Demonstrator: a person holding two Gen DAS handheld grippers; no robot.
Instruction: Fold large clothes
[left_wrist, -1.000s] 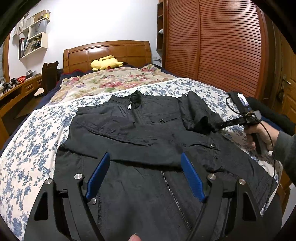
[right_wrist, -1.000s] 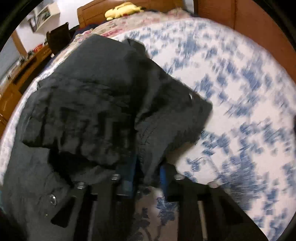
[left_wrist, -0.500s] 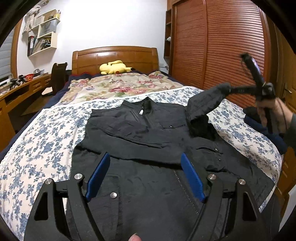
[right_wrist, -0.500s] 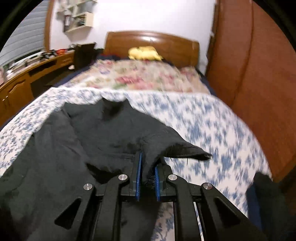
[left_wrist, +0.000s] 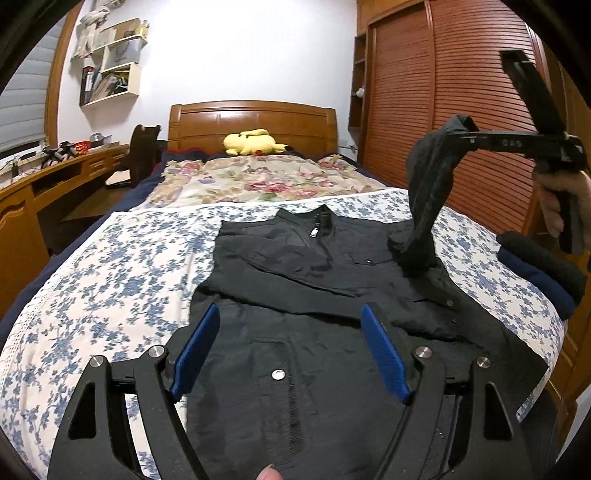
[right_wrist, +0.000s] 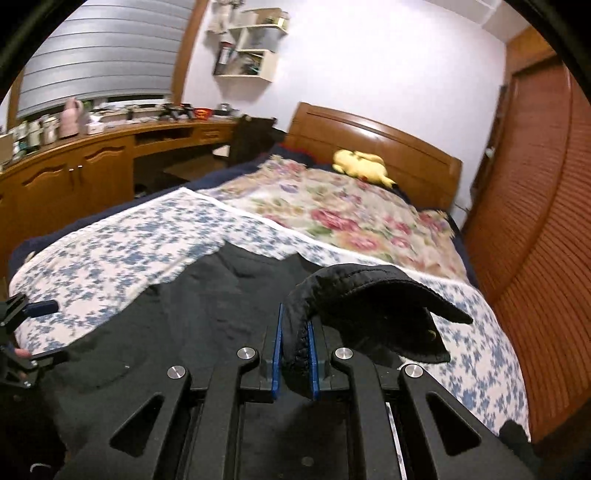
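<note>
**Black jacket on the bed, one sleeve raised by its cuff**

Bedroom with a white wall, a wooden headboard (left_wrist: 253, 120) at the far end and slatted wooden wardrobe doors (left_wrist: 454, 110) along the right. On the bed, a blue-flowered sheet (left_wrist: 122, 266) covers the near part and a rose-patterned quilt (left_wrist: 258, 179) the far part, with a yellow plush toy (left_wrist: 253, 142) against the headboard. A wooden desk (right_wrist: 92, 162) runs along the left wall under white wall shelves (left_wrist: 110, 61).

A black jacket (left_wrist: 325, 317) lies flat on the flowered sheet, front up, collar toward the headboard and hem toward the near edge. One sleeve is folded across the chest. The other sleeve (left_wrist: 430, 195) stands up off the jacket's right shoulder, lifted by its end.

Holding that end is the right gripper (right_wrist: 294, 354): its blue pads are nearly together with the black cuff (right_wrist: 369, 306) pinched between them, the rest of the cuff curling out beyond the fingers. A person's hand (left_wrist: 565, 195) grips its handle at the right edge of the left wrist view.

Over the jacket's lower front, the left gripper (left_wrist: 291, 350) has its blue pads spread wide apart, with nothing between them. Near the right edge of the bed sits a small stack of dark folded clothes (left_wrist: 543, 273).
</note>
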